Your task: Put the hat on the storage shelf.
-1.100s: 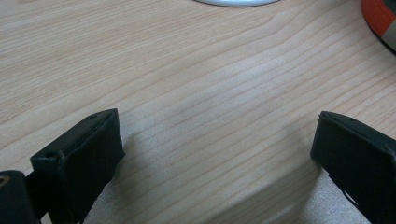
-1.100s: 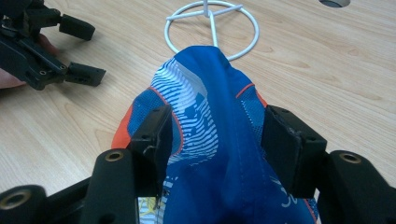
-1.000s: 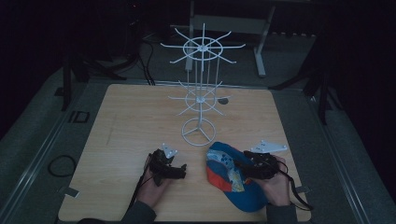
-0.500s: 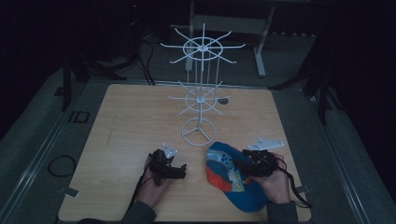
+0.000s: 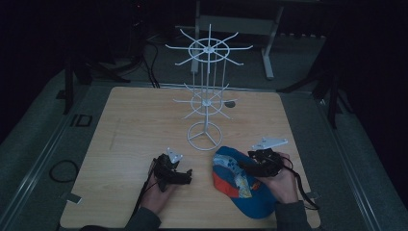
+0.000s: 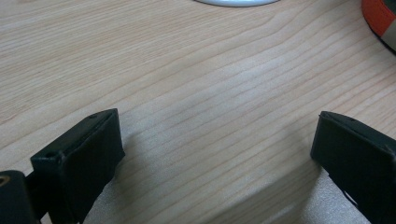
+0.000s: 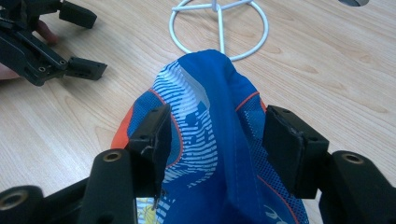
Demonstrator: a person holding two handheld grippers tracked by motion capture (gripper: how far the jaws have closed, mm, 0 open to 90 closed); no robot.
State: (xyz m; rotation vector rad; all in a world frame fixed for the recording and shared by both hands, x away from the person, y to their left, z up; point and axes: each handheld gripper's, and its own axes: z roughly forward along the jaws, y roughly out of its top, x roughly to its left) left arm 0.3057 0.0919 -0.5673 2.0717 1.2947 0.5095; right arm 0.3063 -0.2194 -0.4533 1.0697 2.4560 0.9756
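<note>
A blue cap (image 5: 235,185) with orange trim and white stripes lies on the wooden table (image 5: 134,125) at the front right. In the right gripper view its crown (image 7: 210,116) rises as a folded ridge between the two jaws. My right gripper (image 5: 243,167) (image 7: 215,135) is shut on the cap, one jaw against each side of the crown. My left gripper (image 5: 187,175) (image 6: 215,149) rests on the table left of the cap, open, with bare wood between its jaws. It also appears in the right gripper view (image 7: 86,42), lying on its side.
A white wire rack (image 5: 207,103) with two tiers of radiating hooks stands mid-table. Its ring base (image 5: 204,136) (image 7: 219,23) sits just beyond the cap. The cap's orange edge (image 6: 378,16) shows at the upper right of the left gripper view. Dark floor and cables surround the table.
The right gripper has shifted slightly lower and leftward over the cap. The left gripper and the rack have stayed put.
</note>
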